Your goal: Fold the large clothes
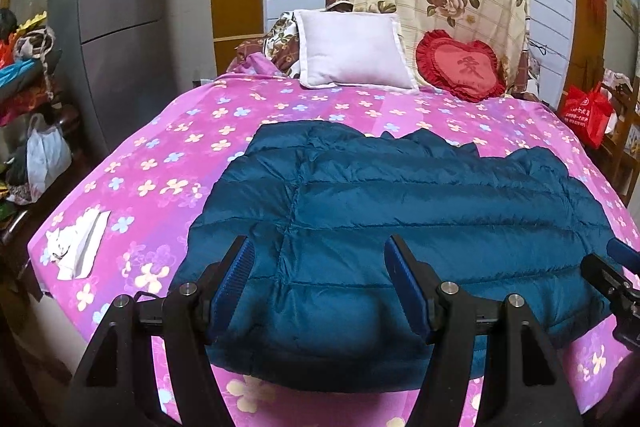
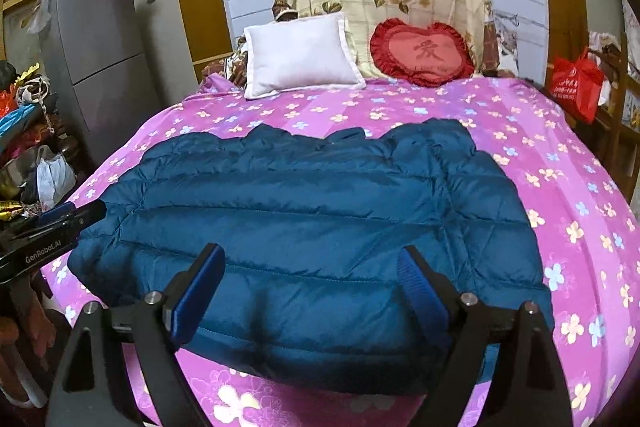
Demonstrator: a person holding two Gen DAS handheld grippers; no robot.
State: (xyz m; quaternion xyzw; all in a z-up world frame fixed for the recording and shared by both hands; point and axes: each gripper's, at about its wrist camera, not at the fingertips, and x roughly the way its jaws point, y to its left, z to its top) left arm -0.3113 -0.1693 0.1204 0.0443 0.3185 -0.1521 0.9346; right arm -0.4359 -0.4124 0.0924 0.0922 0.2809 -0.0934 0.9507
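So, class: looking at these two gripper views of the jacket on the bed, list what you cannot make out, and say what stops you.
- Blue jacket: its front, zip and far sleeves, hidden by its own bulk in both views.
- Jacket's near hem: partly covered by the left gripper and right gripper.
- Red bag: print too small.
- White packet: contents unclear.

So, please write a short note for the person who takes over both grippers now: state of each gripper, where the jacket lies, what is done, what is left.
Left gripper: open, holding nothing, over the near hem of the blue puffer jacket.
Right gripper: open, holding nothing, over the same near hem, further right.
Jacket: spread on the pink flowered bedspread, in front of the white pillow and red heart cushion.
Done: its body looks fairly flat; whether the sleeves are tucked, I cannot tell.
Left: probably grip the near hem and fold it over.
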